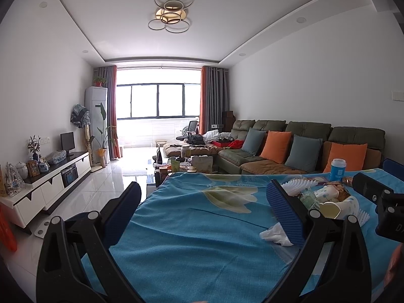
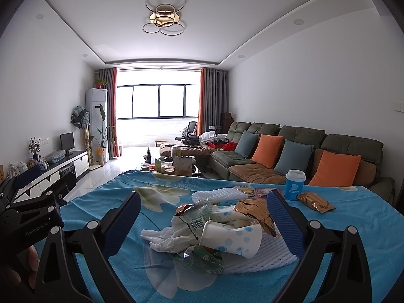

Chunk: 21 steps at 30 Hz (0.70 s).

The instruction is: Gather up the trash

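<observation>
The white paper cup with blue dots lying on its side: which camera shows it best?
The right wrist view. The white paper cup with blue dots lies central, between the open jaws, mouth facing left amid wrappers and tissue. In the left wrist view the cup sits at the right edge, partly hidden behind the left gripper's finger.

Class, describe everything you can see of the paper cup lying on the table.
The paper cup is white with pale blue dots and looks like thin paper. It lies tipped on its side, empty, mouth towards the left. It rests on white foam netting in the trash pile, touching a crumpled tissue and a gold wrapper.
</observation>
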Available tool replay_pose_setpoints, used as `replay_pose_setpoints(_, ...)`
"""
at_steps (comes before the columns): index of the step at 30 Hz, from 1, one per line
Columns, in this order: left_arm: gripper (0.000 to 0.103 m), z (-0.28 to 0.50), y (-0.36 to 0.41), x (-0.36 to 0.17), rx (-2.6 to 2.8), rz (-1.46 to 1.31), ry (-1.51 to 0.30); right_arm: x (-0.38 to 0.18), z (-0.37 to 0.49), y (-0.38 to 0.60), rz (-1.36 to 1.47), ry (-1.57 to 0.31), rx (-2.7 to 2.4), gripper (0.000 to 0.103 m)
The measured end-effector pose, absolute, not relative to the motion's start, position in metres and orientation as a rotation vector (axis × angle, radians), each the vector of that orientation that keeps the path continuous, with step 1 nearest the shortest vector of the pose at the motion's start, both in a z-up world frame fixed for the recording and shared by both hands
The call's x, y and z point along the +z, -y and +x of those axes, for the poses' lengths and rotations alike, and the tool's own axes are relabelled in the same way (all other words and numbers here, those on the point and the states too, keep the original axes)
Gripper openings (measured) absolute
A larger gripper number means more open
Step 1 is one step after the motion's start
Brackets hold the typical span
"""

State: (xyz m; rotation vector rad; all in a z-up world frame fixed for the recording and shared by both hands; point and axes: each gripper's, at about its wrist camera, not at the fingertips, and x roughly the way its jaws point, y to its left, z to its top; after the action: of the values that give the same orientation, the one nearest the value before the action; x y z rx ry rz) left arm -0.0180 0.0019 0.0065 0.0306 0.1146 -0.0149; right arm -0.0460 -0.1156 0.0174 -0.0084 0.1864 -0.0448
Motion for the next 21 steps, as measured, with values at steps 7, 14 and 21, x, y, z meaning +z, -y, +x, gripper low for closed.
replay_pose_setpoints(7,0.097,-0.0185,-0.0016,0.0057,-0.015,0.030,-0.117,0.0171,-0.0463,0.1155,-0.009,-0.187,-0.045,0.096)
replay_pose_setpoints(14,0.097,-0.0188,-0.0009,0.0057,-0.015,0.031,-0.118,0.0168,-0.0465,0.1157,-0.008,-0.186,-0.045,0.096)
replay_pose_setpoints(21,0.097,-0.0190,0.0000,0.0032,-0.032,0.036,-0.134,0.0172,-0.0465,0.1167,-0.006,-0.191,-0.047,0.096)
